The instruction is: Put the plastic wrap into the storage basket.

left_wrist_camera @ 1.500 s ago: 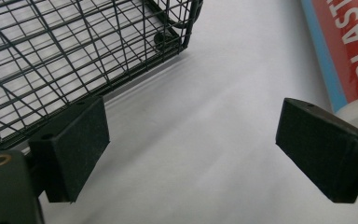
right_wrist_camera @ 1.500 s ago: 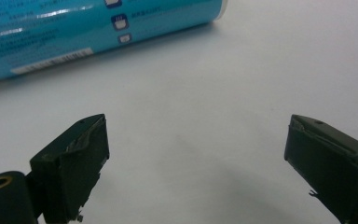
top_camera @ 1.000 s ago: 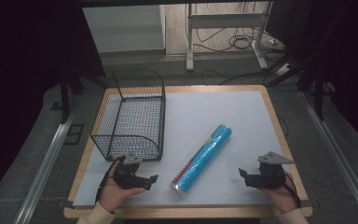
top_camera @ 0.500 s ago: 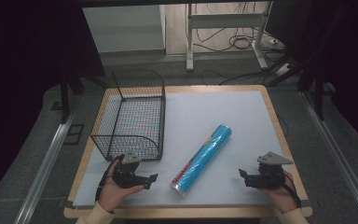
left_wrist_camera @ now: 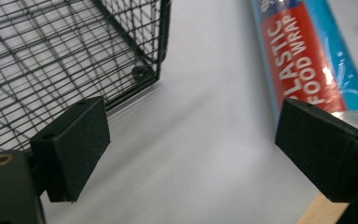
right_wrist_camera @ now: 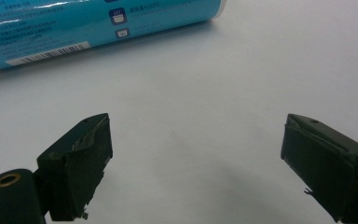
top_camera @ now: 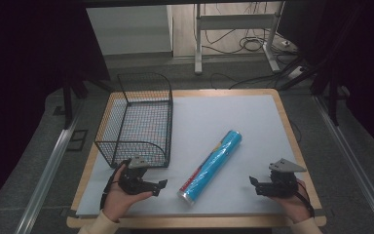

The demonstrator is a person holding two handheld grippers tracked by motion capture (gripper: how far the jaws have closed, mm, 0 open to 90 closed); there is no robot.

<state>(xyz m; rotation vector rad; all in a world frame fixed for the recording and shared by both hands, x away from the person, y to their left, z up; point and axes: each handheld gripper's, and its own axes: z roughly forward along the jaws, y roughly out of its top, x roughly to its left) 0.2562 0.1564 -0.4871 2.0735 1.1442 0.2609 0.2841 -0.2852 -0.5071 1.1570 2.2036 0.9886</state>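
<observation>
A blue roll of plastic food wrap [top_camera: 212, 165] lies diagonally on the grey mat [top_camera: 224, 114], its near end towards the front edge. A black wire basket [top_camera: 143, 77] stands to the left of it. My left gripper [top_camera: 161, 184] rests open on the mat just in front of the basket, pointing right at the roll's near end, with nothing between its jaws. In the left gripper view [left_wrist_camera: 193, 154] the basket's corner [left_wrist_camera: 156, 70] is at the upper left and the roll [left_wrist_camera: 307, 56] at the upper right. My right gripper [top_camera: 252, 181] sits open and empty at the front right, pointing left. In the right gripper view [right_wrist_camera: 196, 158] the roll [right_wrist_camera: 98, 23] lies across the top.
The mat covers a wooden table whose edge [top_camera: 195, 222] runs along the front. Metal rails [top_camera: 48, 165] flank the table on the floor. A white frame [top_camera: 233, 34] and cables lie beyond the far edge. Open mat stretches between the roll and my right gripper.
</observation>
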